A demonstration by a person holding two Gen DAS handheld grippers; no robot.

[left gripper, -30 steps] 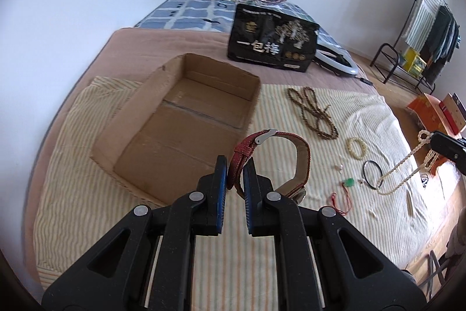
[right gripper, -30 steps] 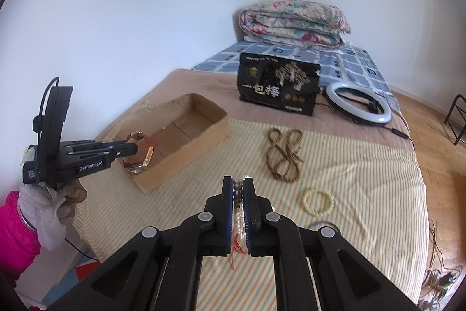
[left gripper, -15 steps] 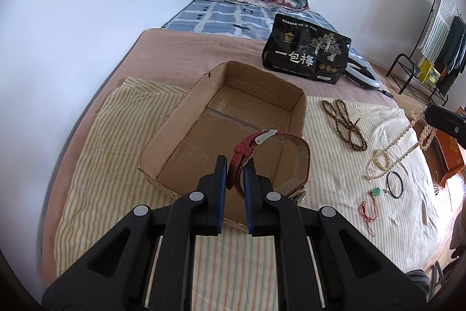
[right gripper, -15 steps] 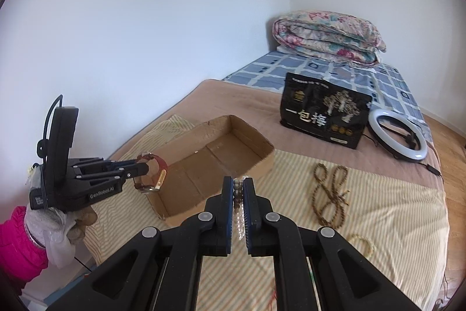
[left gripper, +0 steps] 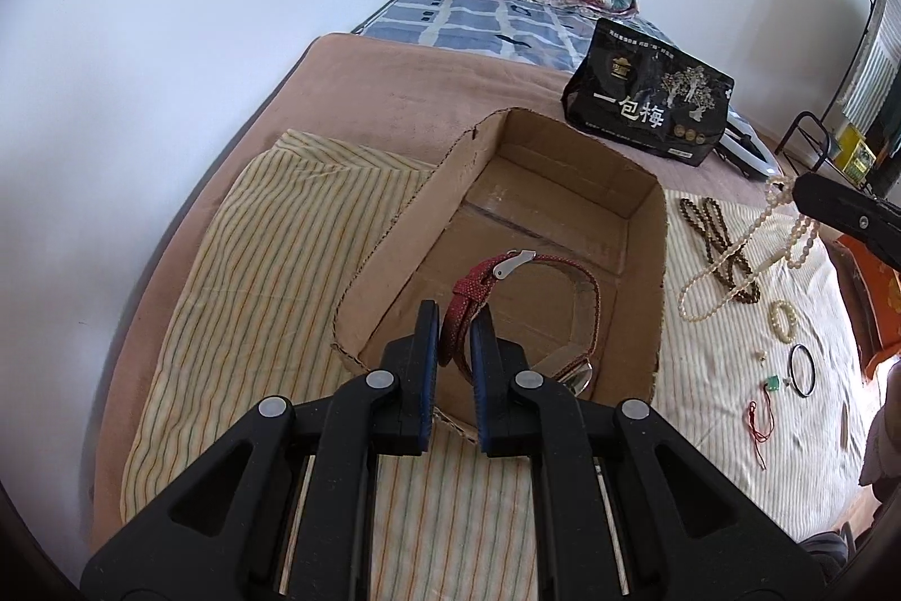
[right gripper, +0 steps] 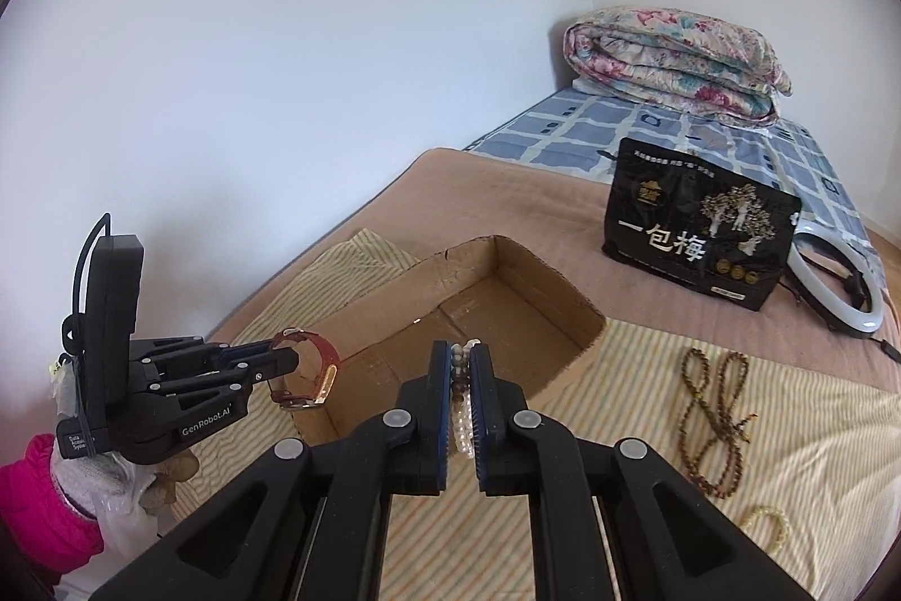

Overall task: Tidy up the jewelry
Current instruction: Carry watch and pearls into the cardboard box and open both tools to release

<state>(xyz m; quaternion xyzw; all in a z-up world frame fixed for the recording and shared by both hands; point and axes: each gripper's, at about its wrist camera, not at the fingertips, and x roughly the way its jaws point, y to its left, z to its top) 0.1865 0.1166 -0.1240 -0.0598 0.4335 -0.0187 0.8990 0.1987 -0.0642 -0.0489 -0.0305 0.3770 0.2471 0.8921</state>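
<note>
Left wrist view showed my left gripper (left gripper: 453, 339) clamped on the floppy red woven-strap watch (left gripper: 523, 314); right gripper (right gripper: 460, 375) pinched the limp pearl necklace (right gripper: 462, 423).

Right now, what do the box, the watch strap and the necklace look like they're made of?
Box: corrugated cardboard, matte brown, with ragged torn edges and fold creases. Watch strap, in the left tool: probably red textured leather or woven fabric, with a shiny metal buckle. Necklace, hanging from the right tool: glossy cream beads, pearl-like; real or imitation is unclear.
</note>
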